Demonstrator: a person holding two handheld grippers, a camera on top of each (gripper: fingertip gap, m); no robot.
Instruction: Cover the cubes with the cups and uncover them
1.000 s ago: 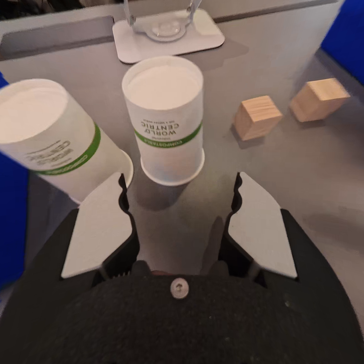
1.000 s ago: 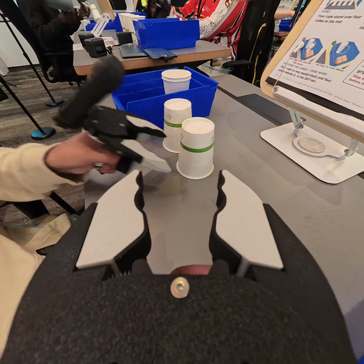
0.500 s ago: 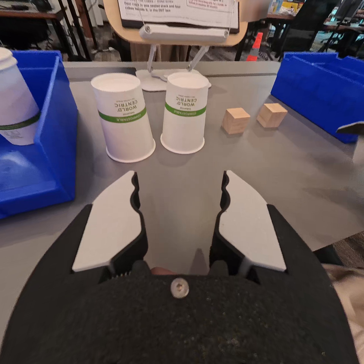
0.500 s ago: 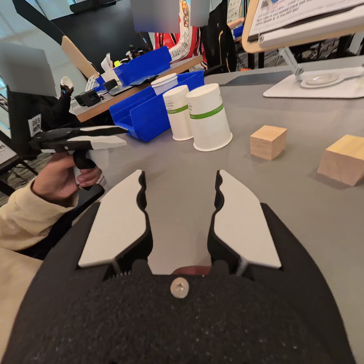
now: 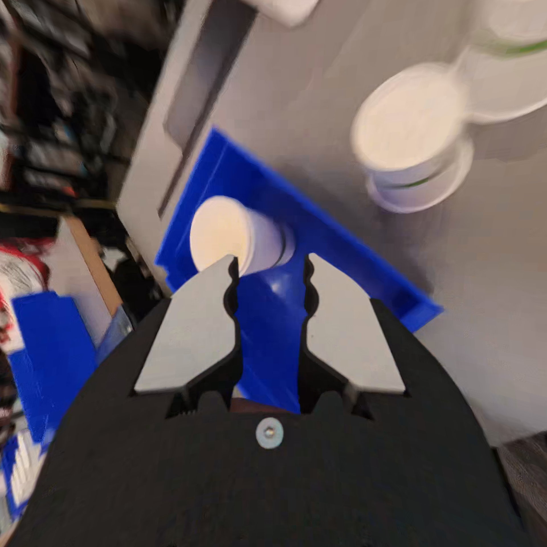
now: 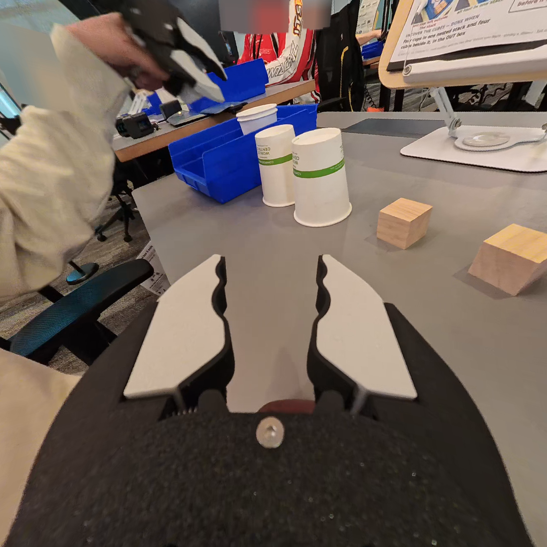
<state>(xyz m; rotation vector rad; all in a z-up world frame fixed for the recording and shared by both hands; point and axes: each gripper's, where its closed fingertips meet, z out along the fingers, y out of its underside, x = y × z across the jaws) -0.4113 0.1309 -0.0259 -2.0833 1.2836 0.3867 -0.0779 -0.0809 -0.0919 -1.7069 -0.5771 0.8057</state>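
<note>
Two upside-down white paper cups with green bands (image 6: 321,177) (image 6: 275,165) stand on the grey table (image 6: 266,242). Nested upside-down cups (image 6: 257,120) stand in a blue bin (image 6: 225,165). Two wooden cubes (image 6: 404,222) (image 6: 515,257) lie bare to the right. My right gripper (image 6: 270,260) is open and empty, low over the table's front. My left gripper (image 5: 270,260) is open and empty, high above the blue bin (image 5: 325,225), looking down on the nested cups (image 5: 225,233); the view is blurred. It also shows in the right wrist view (image 6: 192,68), raised at upper left.
A document stand with a white base (image 6: 479,148) is at the back right of the table. A person's cream sleeve (image 6: 50,177) fills the left. An office chair (image 6: 77,307) is beside the table edge. Another desk with blue bins (image 6: 242,80) stands behind.
My left gripper has swung up and to the left, from facing the cups at table level to looking down over the blue bin. My right gripper has barely moved.
</note>
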